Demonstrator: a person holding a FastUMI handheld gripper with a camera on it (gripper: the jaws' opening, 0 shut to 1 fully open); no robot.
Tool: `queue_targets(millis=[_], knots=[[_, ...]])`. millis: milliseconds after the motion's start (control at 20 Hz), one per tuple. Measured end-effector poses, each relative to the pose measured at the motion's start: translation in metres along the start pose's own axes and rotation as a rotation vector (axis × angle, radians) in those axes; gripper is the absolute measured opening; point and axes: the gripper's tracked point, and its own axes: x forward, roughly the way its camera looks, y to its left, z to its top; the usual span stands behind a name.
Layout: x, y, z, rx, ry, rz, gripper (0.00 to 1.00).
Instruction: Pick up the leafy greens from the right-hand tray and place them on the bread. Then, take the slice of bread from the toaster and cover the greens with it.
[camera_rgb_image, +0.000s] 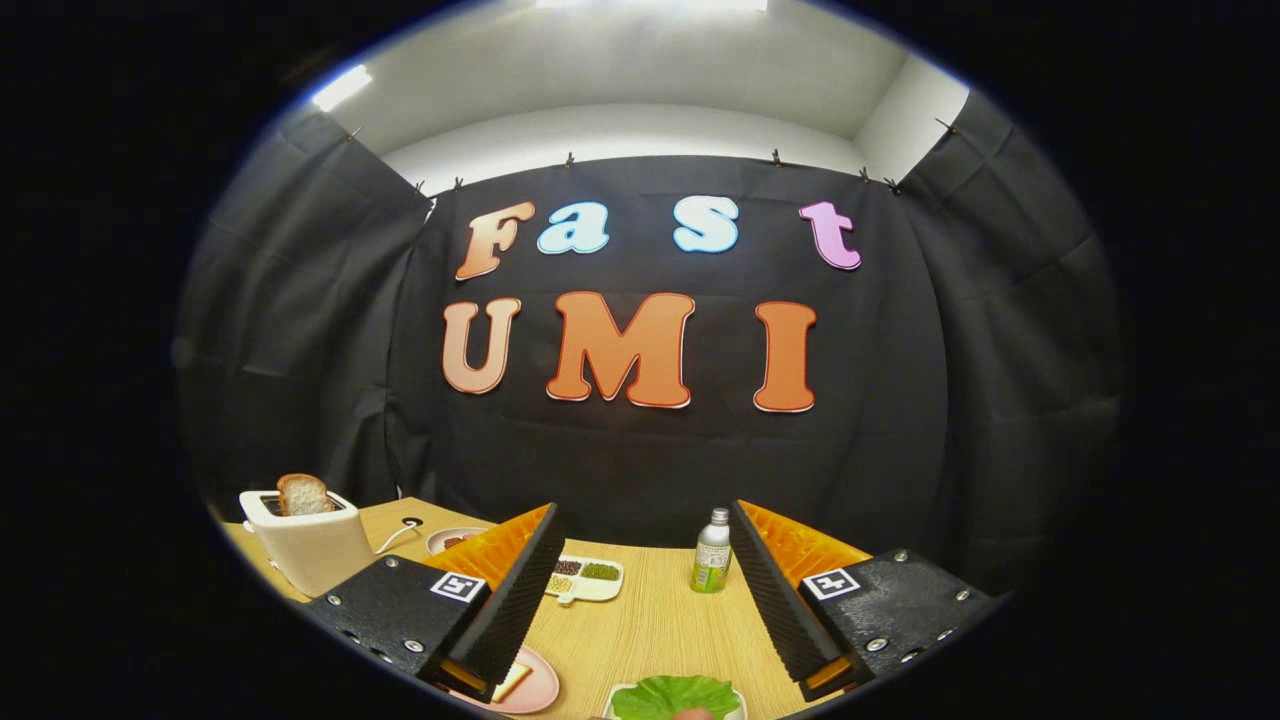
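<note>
- Wooden table spreads under the gripper, whose fingers stand wide apart, holding nothing; each bears a square black-and-white marker.
- Leafy greens, bright and ruffled, lie on a white tray at bottom centre, between the fingers.
- Pink plate with bread sits lower left.
- Small bottle: label too small to read.
- Cream toaster, left, holds a browned slice.
</note>
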Motion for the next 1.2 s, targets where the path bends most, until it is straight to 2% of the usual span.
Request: queue_targets(millis=[450,650,950,1200], knots=[[0.003,-0.016,-0.017,0.024,0.091,0.014,0.99],[0.004,-0.023,-0.051,0.037,0.239,0.027,0.99],[0.004,-0.023,-0.098,0.141,0.454,0.074,1.0],[0.002,-0.032,-0.126,0.109,0.564,0.063,1.0]])
